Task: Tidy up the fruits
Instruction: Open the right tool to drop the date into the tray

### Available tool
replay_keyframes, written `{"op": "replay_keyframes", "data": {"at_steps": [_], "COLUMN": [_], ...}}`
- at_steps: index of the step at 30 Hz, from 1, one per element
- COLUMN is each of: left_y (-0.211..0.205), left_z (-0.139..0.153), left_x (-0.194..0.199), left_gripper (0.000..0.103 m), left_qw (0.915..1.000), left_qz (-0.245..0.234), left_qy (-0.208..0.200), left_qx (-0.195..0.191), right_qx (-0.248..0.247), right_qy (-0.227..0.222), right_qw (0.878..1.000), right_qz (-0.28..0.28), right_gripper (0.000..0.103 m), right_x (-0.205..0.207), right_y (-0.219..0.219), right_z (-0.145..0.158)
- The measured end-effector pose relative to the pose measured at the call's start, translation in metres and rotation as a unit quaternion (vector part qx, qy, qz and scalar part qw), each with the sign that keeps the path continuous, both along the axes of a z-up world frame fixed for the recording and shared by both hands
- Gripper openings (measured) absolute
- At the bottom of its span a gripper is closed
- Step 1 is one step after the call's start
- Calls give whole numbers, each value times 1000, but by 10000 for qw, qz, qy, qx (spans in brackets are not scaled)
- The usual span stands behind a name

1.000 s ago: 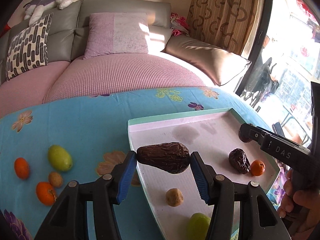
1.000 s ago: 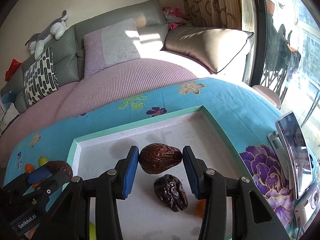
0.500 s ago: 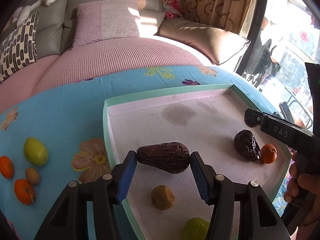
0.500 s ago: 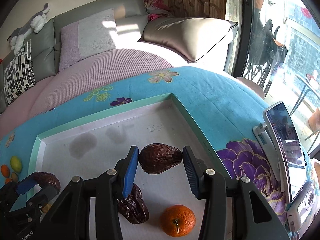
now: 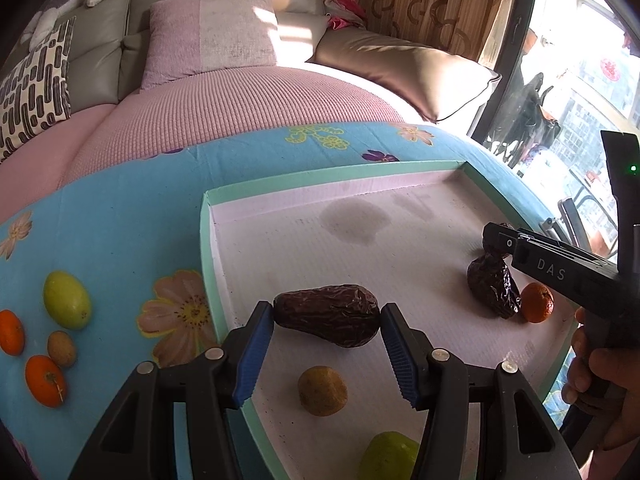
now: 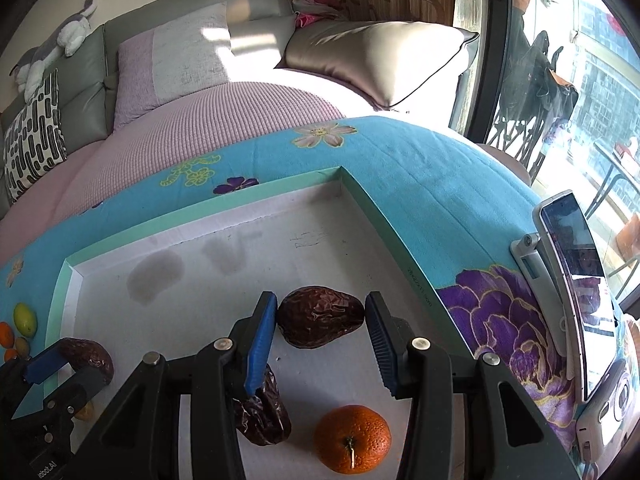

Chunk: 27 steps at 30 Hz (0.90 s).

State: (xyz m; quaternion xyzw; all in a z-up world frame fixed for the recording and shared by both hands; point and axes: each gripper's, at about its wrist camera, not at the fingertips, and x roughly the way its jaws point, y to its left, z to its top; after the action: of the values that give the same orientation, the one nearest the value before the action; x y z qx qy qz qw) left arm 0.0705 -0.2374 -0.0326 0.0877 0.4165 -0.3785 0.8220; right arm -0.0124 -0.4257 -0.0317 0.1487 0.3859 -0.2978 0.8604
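My left gripper (image 5: 326, 318) is shut on a wrinkled brown date (image 5: 328, 320), held above the left part of a white tray with a green rim (image 5: 206, 248). My right gripper (image 6: 320, 316) is shut on another brown date (image 6: 318, 322) over the tray's right side (image 6: 384, 224). On the tray floor lie a dark date (image 6: 260, 408), a mandarin (image 6: 352, 438), a small brown round fruit (image 5: 322, 390) and a green fruit (image 5: 388, 456). The right gripper (image 5: 496, 236) shows at the right of the left wrist view.
Left of the tray on the blue flowered cloth lie a green fruit (image 5: 66, 300), two mandarins (image 5: 44, 380) and a small brown fruit (image 5: 61, 348). A phone on a stand (image 6: 572, 280) is at the table's right edge. A sofa with cushions (image 5: 212, 40) is behind.
Both grippers, each still holding its date, have moved forward and rightward over the tray. The dark date and the mandarin now lie nearer below the right gripper.
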Motion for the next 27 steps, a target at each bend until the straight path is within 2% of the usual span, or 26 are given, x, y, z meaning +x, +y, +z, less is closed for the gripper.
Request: {"op": "replay_keyframes", "data": {"at_steps": [3,13,27], "left_y": [1,17,62], "left_z": [2,23,35], "left_x": [0,-3,7], "left_gripper": [60,62,62], "left_qw": [10000,9999,9971], "left_qz": [-1,93,759], "left_qy": [-17,-38,4], "left_qx": [-3,-83,-102], "right_qx": [-37,-154,-83], "right_qy": [-67,-68,203], "right_qw": [10000,9999,9989], "right_qz": [-4,42,403], "right_gripper": [54,54,54], "right_x": [-2,-10,-12], "right_y": [0,15,49], "right_z": [5,28,30]}}
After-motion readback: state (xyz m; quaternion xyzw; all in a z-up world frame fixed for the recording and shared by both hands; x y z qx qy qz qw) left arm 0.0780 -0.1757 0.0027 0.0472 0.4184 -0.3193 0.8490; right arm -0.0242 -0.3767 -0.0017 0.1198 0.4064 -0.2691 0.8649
